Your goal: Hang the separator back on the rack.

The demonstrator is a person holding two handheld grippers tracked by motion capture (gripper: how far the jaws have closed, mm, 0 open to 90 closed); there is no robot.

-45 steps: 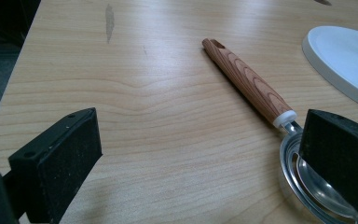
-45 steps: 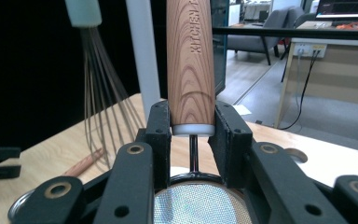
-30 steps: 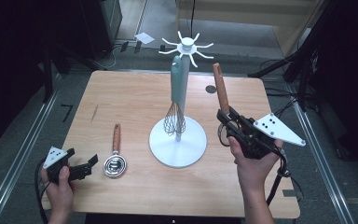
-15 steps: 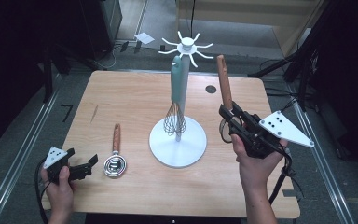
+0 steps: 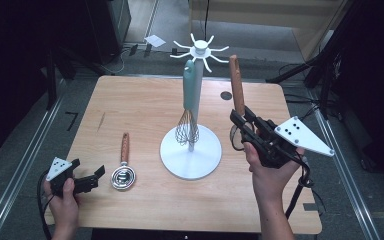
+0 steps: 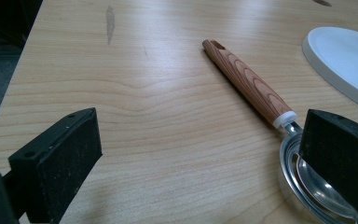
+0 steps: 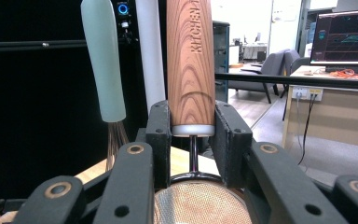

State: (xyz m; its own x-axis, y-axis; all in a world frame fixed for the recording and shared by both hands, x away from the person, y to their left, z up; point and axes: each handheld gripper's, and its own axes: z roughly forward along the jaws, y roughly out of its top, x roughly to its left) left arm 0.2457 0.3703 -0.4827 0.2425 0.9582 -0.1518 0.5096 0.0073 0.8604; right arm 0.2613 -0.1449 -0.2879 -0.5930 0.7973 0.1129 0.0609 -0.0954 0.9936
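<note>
A: On my left, the left gripper [image 5: 87,179] sits low at the near edge of the pale wooden bench [image 5: 140,107], jaws spread and holding nothing. The small steel ladle with a wood-grain handle [image 5: 123,167] lies flat just to its right, bowl beside the right jaw, handle running away from the gripper.

B: And the other hand?

A: The right gripper [image 7: 191,128] is clenched on the wood-handled mesh strainer [image 7: 191,56], right at the collar where handle meets wire. Handle stands upright above the jaws, mesh bowl below them.

B: Where's the stand from there?

A: The white hanging stand with radiating hooks [image 5: 200,50] is up and to the left of that gripper, the mint-handled wire whisk [image 5: 190,107] already hanging on it. I judge the handle tip must rise to a free hook; the right hand is nearer. Dark floor and cables beyond the bench, an office behind.
</note>
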